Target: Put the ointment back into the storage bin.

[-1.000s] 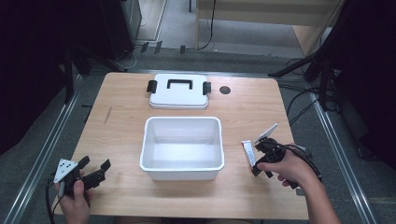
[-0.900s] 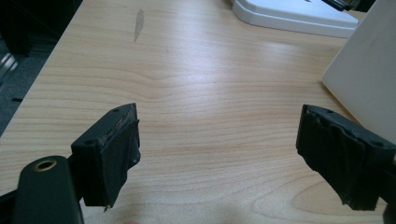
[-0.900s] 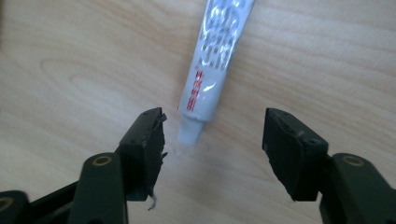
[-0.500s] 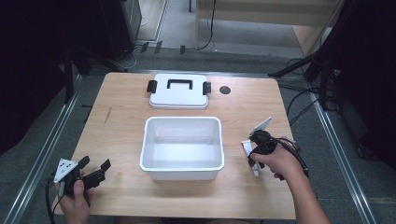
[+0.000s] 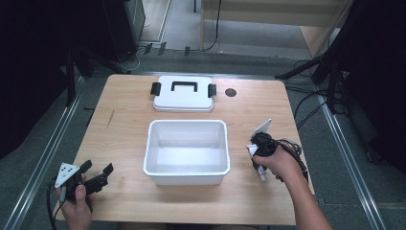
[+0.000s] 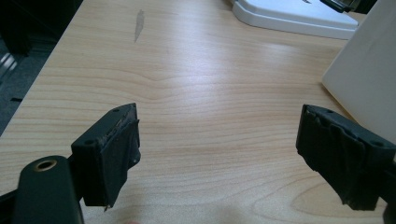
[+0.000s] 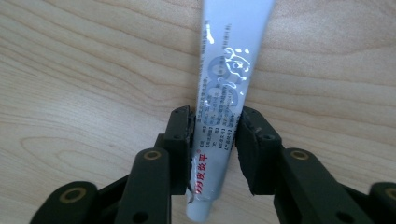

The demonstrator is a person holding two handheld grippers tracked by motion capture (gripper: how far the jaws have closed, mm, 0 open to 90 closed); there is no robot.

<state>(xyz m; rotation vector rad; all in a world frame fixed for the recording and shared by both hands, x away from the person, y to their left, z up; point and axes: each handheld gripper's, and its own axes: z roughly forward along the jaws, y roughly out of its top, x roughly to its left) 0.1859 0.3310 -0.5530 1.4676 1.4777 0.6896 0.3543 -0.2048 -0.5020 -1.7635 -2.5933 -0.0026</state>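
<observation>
Right tongs (image 7: 214,140) just closing, gripping

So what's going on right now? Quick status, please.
Right gripper has just been closing, now shut on the tube. Left gripper open, holding nothing. Bin open beside the tube, lid set behind. Nothing in the way.

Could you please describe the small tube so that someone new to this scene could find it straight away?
Start at the white bin in the middle of the wooden table and look just to its right. The tube lies there between the right gripper's jaws: slim, white and printed, unlike the boxy bin and lid.
</observation>
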